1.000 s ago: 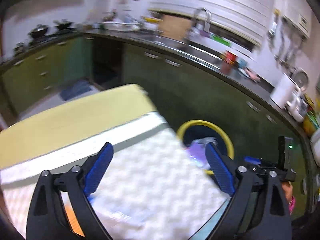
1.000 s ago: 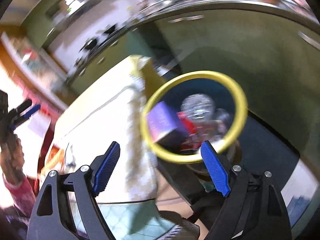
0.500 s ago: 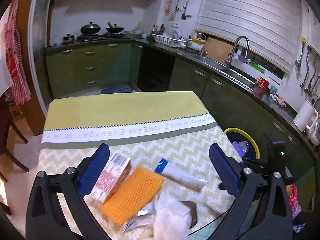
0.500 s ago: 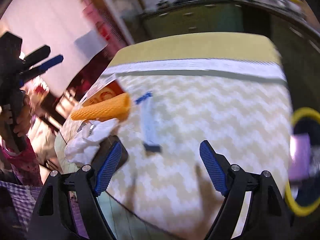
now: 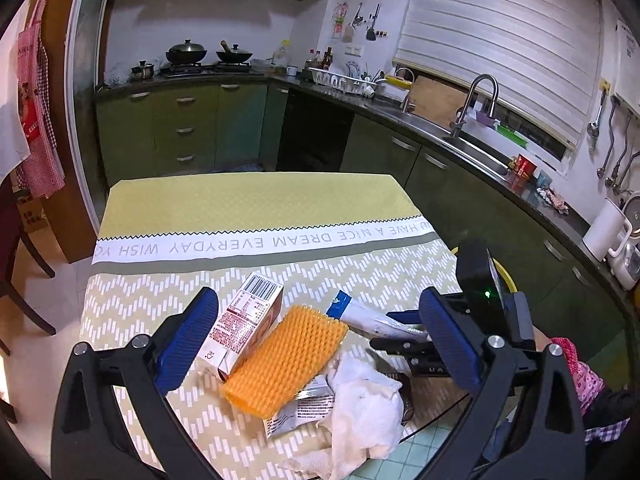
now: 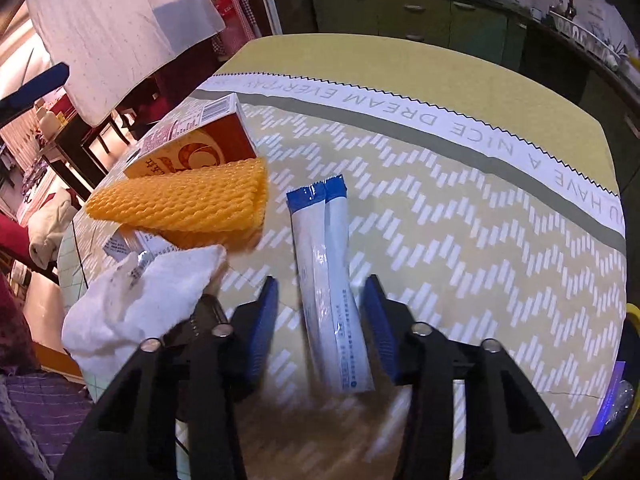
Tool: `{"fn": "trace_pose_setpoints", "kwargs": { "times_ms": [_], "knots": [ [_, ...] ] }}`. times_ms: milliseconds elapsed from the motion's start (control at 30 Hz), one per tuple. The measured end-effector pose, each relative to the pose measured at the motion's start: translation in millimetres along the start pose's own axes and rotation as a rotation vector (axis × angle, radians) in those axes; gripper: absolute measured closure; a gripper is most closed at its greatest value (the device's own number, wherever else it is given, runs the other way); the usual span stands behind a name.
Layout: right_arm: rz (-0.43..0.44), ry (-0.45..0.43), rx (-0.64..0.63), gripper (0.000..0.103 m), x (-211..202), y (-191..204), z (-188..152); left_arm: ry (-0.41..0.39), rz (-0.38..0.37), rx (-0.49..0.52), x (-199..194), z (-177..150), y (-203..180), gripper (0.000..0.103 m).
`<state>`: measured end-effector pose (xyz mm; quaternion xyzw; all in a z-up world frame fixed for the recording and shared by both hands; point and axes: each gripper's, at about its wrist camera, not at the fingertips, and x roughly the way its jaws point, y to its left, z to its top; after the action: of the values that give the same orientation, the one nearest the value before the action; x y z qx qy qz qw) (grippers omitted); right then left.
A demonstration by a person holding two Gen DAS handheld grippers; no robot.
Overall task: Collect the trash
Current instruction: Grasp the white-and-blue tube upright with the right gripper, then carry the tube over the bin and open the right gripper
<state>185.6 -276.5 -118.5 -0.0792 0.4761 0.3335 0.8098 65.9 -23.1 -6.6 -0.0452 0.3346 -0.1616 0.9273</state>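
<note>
Mid-task: right gripper [image 6: 320, 320] closing around the white-and-blue sachet [image 6: 328, 280] on the table [image 6: 480, 240], not yet pinched; left gripper [image 5: 316, 340] spread, empty; box [image 5: 244, 328], orange sponge [image 5: 284, 360], tissue [image 5: 360, 420] still uncollected.

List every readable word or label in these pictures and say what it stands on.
"HAVE A NICE DREAM EVERYDAY WISH", upside down: white band of the tablecloth.
Carton: barcode and print, too small to read.
Sachet pair: print too small.
Silver wrapper: print too small.
</note>
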Motion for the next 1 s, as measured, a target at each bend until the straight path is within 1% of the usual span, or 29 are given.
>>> {"fn": "trace_pose_setpoints", "kwargs": {
  "times_ms": [33, 67, 233, 367, 500, 567, 667, 733, 767, 800, 900, 1000],
  "knots": [
    [-0.011, 0.000, 0.000, 0.074, 1, -1, 1, 0.001, -0.001, -0.001, 1, -1, 1, 0.007],
    [-0.017, 0.000, 0.000, 0.077, 3, 0, 1, 0.002, -0.004, -0.003, 1, -2, 1, 0.007],
    [-0.011, -0.009, 0.027, 0.083, 4, -3, 3, 0.008, -0.007, -0.008, 3, -5, 4, 0.007],
    [0.003, -0.050, 0.059, 0.083, -11, -7, -1, 0.006, -0.009, -0.005, 3, -5, 4, 0.007],
    [-0.004, -0.115, 0.098, 0.083, -42, -15, -10, 0.006, -0.020, 0.001, 5, -6, 5, 0.007],
    [-0.026, -0.159, 0.131, 0.083, -61, -25, -16, 0.011, -0.028, 0.002, 7, -7, 4, 0.007],
    [-0.094, -0.223, 0.209, 0.083, -92, -52, -30, 0.018, -0.032, 0.010, 10, -7, 0, 0.007],
    [-0.165, -0.260, 0.290, 0.083, -117, -82, -46, 0.023, -0.035, 0.017, 12, -7, -3, 0.007],
    [-0.195, -0.270, 0.322, 0.083, -123, -93, -52, 0.025, -0.035, 0.019, 13, -7, -4, 0.007],
    [-0.249, -0.279, 0.366, 0.082, -131, -110, -61, 0.028, -0.036, 0.020, 14, -7, -5, 0.007],
    [-0.368, -0.265, 0.456, 0.082, -142, -149, -83, 0.036, -0.038, 0.021, 18, -7, -7, 0.007],
    [-0.436, -0.213, 0.545, 0.082, -139, -189, -104, 0.046, -0.040, 0.028, 21, -7, -10, 0.007]
  ]
}}
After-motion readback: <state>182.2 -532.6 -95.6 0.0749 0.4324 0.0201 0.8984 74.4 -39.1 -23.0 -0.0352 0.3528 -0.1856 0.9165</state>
